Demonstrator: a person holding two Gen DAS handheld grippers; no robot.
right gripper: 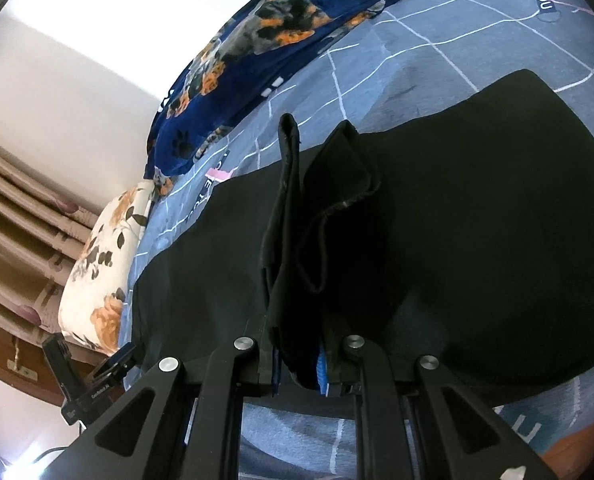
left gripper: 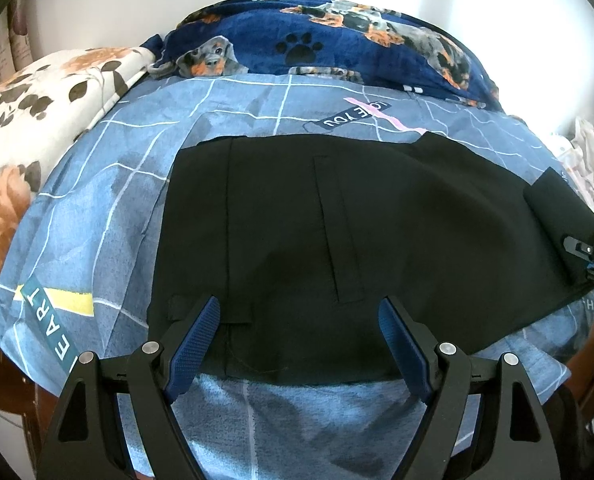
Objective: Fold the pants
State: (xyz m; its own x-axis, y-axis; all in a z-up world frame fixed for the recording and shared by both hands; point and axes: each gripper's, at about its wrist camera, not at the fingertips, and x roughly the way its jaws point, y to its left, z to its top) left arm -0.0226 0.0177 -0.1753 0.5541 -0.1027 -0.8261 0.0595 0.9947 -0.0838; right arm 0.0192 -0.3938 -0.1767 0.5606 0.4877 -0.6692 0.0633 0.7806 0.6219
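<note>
Black pants [left gripper: 337,232] lie spread flat across a blue bedsheet [left gripper: 105,208] with white grid lines. My left gripper [left gripper: 299,312] hovers open over the near edge of the pants, its blue pads [left gripper: 201,336] apart with nothing pinched between them. In the right wrist view my right gripper [right gripper: 301,364] is shut on a bunched fold of the pants [right gripper: 321,208], which stands up from between its fingers. The rest of the pants [right gripper: 477,240] stretches flat to the right. The right gripper [left gripper: 589,252] also shows at the right edge of the left wrist view, with a lifted fold.
A navy blanket [left gripper: 337,44] with dog and paw prints is heaped at the far side of the bed. A white floral pillow [left gripper: 37,120] lies to the left. Spotted pale fabric [left gripper: 593,168] sits at the right. Curtains [right gripper: 17,216] and a white wall stand beyond.
</note>
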